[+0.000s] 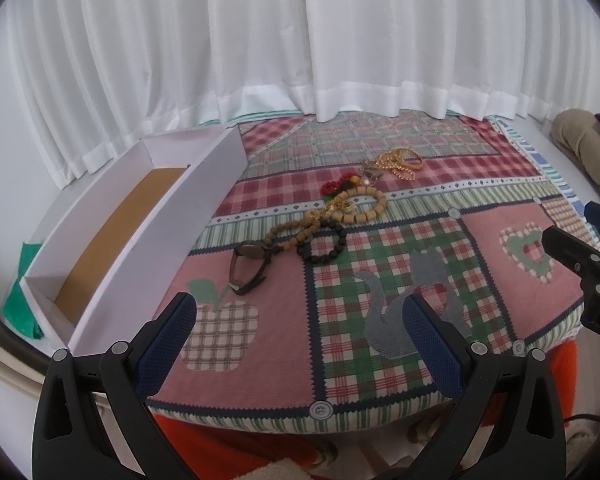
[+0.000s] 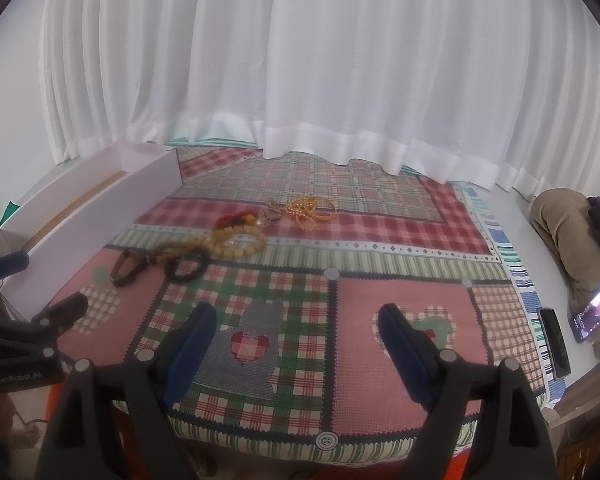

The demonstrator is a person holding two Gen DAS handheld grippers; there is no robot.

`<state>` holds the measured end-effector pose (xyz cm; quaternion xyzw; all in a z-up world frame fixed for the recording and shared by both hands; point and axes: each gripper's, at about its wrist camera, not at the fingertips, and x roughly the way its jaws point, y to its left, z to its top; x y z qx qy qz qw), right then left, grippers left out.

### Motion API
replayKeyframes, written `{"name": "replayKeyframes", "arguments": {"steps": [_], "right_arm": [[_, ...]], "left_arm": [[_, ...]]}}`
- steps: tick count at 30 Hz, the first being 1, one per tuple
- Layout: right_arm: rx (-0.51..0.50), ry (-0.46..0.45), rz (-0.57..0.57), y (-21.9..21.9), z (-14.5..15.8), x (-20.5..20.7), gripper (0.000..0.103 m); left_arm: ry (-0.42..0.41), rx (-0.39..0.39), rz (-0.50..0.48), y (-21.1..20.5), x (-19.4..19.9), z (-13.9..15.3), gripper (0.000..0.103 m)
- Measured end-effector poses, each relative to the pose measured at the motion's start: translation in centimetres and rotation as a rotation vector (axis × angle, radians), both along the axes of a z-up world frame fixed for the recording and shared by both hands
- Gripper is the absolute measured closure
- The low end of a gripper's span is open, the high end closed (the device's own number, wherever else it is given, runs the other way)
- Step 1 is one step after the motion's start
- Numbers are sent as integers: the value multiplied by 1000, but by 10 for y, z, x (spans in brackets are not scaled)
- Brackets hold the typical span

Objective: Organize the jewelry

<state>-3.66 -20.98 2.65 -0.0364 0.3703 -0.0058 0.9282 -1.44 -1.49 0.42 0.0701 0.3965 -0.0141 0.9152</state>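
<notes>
Jewelry lies in a row on a patchwork cloth [image 1: 380, 360]: a brown watch [image 1: 247, 266], a dark bead bracelet [image 1: 327, 246], a tan bead string [image 1: 296, 230], a chunky wooden bead bracelet [image 1: 366, 206], red flower beads [image 1: 334, 186] and gold bead strands [image 1: 400, 162]. The same pile shows in the right wrist view, with the watch [image 2: 126, 268] and gold strands [image 2: 312, 210]. A white box [image 1: 148, 236] with a brown floor stands at the left. My left gripper [image 1: 300, 328] is open and empty near the cloth's front edge. My right gripper [image 2: 296, 332] is open and empty over the cloth's front.
White curtains [image 1: 300, 40] hang behind the table. The white box also shows at the left in the right wrist view [image 2: 100, 208]. Two phones [image 2: 556, 336] lie at the right edge, beside a tan bundle [image 2: 568, 232]. The left gripper appears at the left [image 2: 32, 328].
</notes>
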Motion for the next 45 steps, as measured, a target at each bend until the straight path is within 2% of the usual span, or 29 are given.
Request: {"name": "replayKeyframes", "arguments": {"steps": [12, 30, 35, 40, 45], "right_arm": [[-2, -11, -22, -3, 0, -2, 18], [-5, -14, -35, -6, -1, -4, 18], [-2, -19, -38, -10, -1, -7, 18], [3, -13, -35, -12, -2, -6, 18], [20, 15, -24, -11, -8, 2, 18]], "left_arm": [[-18, 43, -16, -13, -1, 1, 1], [2, 23, -58, -18, -2, -5, 1], [6, 25, -16, 0, 1, -3, 1], [-10, -40, 84, 43, 11, 3, 1], [-25, 22, 109, 48, 18, 3, 1]]}}
